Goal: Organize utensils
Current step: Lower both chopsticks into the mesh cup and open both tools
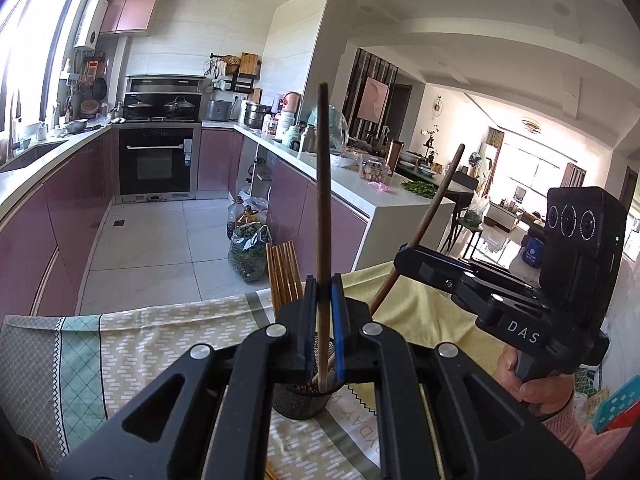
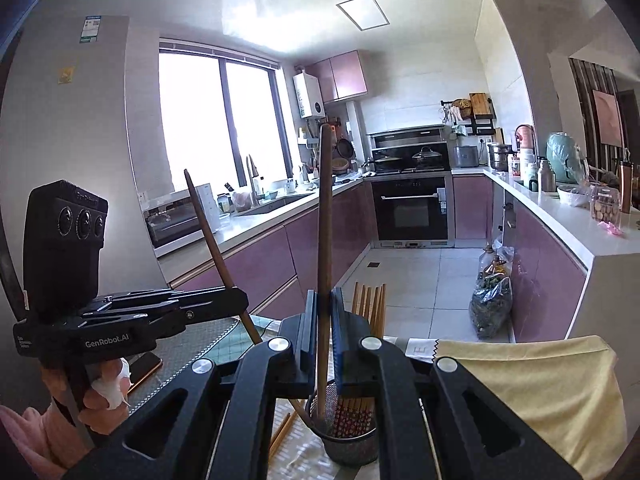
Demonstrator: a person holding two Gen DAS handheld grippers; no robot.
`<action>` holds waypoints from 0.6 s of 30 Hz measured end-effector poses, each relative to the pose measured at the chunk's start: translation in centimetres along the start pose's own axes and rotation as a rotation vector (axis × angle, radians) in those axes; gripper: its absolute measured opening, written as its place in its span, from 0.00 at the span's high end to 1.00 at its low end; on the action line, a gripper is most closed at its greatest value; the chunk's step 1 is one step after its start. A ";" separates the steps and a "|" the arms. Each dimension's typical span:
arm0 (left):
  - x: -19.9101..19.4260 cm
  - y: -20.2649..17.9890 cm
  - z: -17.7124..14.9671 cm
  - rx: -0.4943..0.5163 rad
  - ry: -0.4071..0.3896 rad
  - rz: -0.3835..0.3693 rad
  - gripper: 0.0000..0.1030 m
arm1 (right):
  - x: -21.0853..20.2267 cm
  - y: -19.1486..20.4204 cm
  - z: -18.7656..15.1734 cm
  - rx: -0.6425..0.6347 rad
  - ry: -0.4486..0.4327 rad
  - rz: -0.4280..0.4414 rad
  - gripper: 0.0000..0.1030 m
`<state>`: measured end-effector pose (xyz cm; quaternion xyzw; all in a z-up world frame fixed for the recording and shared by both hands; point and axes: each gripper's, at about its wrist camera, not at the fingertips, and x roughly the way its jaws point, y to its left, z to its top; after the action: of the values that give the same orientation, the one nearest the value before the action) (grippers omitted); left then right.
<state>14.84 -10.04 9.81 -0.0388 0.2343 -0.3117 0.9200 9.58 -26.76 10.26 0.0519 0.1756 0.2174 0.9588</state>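
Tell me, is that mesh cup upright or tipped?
Upright: the cup stands on its base on the cloth, chopsticks sticking up from it.

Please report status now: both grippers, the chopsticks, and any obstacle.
Left gripper shut on dark chopstick, tip in mesh holder. Right gripper shut on second chopstick, same holder. Light chopsticks already inside. No obstacle visible.

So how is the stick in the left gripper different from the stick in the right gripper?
The left gripper holds its dark chopstick nearly upright in its own view, while the right gripper holds its chopstick nearly upright in its own view, though each looks tilted from the other camera. The left chopstick looks darker; the right looks browner. Both are thin and wooden, pinched between shut fingers, with lower ends in the mesh cup.
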 end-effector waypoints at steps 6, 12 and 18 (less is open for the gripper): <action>2.4 0.0 -0.3 0.012 0.027 0.044 0.93 | 1.8 -0.5 -0.3 -0.002 0.048 -0.014 0.95; 4.8 0.0 -1.5 0.049 0.093 0.078 0.93 | 3.4 -0.8 -1.3 -0.003 0.120 -0.031 0.95; 6.8 0.4 -2.8 0.067 0.178 0.088 0.93 | 5.0 -1.4 -2.2 0.003 0.193 -0.045 0.95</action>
<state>18.55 -13.53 4.41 0.0301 0.3062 -0.2807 0.9091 13.54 -25.79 6.44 0.0283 0.2684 0.1996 0.9420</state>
